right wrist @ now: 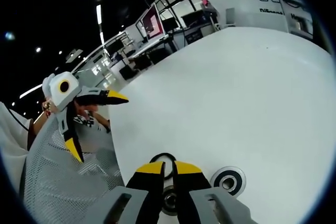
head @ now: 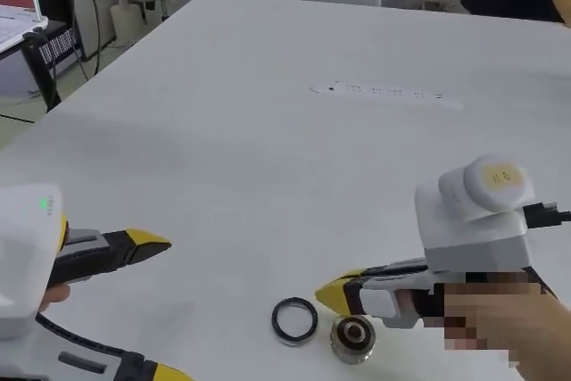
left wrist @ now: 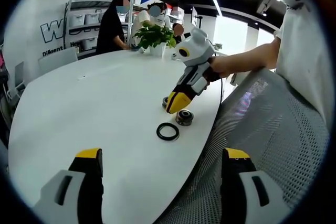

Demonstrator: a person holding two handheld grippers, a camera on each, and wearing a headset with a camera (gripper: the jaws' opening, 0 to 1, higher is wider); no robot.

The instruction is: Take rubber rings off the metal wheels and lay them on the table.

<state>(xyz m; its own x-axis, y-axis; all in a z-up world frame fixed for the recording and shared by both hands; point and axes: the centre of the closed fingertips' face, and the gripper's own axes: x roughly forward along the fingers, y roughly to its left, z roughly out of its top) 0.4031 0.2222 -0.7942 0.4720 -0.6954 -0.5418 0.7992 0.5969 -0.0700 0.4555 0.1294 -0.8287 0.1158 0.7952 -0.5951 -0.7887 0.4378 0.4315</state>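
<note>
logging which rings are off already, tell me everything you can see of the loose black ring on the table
The black ring is a thin, matte hoop, rubber by its look, off any wheel. It lies flat on the white table, which shows through its middle. A metal wheel sits just beside it, a narrow gap between them. The right gripper hovers close by, seemingly without touching it.

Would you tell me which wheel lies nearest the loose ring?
The wheel beneath the right gripper; the other wheel lies beside it, farther from the ring.
</note>
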